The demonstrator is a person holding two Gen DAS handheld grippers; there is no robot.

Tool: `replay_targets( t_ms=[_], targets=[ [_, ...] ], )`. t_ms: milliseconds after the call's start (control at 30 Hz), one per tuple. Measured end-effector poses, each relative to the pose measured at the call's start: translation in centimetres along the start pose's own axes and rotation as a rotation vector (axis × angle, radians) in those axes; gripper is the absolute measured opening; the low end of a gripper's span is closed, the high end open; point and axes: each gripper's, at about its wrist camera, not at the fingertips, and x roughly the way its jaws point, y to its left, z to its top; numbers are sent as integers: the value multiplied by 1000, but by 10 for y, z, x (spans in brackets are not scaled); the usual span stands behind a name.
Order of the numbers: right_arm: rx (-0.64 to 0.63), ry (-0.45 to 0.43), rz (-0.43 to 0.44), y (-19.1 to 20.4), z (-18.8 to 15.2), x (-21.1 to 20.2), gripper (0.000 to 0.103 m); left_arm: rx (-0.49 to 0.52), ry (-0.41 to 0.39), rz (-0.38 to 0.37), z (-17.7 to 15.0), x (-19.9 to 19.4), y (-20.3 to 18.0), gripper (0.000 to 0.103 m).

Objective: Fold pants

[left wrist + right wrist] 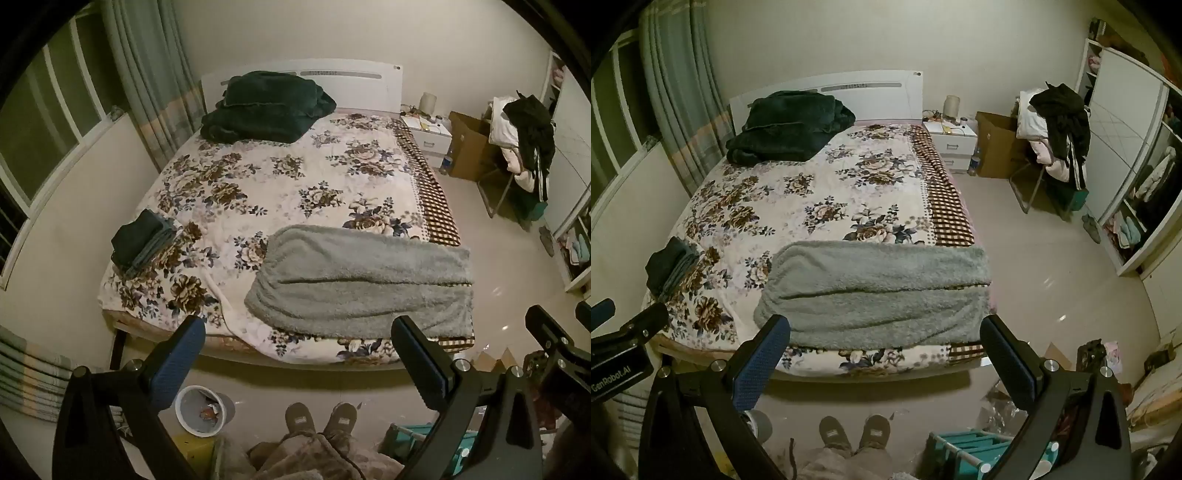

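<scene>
Fuzzy grey pants (362, 280) lie folded over on the near right corner of the bed with the floral cover (280, 173); they also show in the right wrist view (879, 295). My left gripper (299, 362) is open and empty, held above the floor in front of the bed's foot edge. My right gripper (886, 358) is open and empty too, just short of the pants' near edge. Neither touches the pants.
A stack of folded dark clothes (142, 240) sits at the bed's left edge. A dark green blanket (266, 107) lies by the headboard. A bin (201, 410) and my slippered feet (321, 421) are on the floor. A chair piled with clothes (1056, 133) stands right.
</scene>
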Motion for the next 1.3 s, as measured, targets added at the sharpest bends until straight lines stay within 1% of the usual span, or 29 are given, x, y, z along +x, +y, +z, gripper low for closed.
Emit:
replay_targets(
  t_ms=[333,467,567,633,667,733,767,1300],
  targets=[
    [4,14,12,0,0,-2,103,7,5,6,0,0,-1,103],
    [4,17,13,-4,-5,-9,103,5,3,5,0,1,-1,103],
    [0,21,8,1,0,-7,103,6,3,4,0,1,-1,103],
    [2,20,8,1,0,-7,103,6,4,3,9,-2,-6,103],
    [3,21,8,7,2,2,103,7,5,1,9,-2,-6,103],
    [2,21,10,9,1,4,103,6,4,-1,10,-2,-6,103],
    [1,20,10,9,1,4,103,6,3,-1,16,-6,-6,103],
    [0,25,16,15,0,4,103,3,-3,3,16,-7,-9,103]
  ],
)
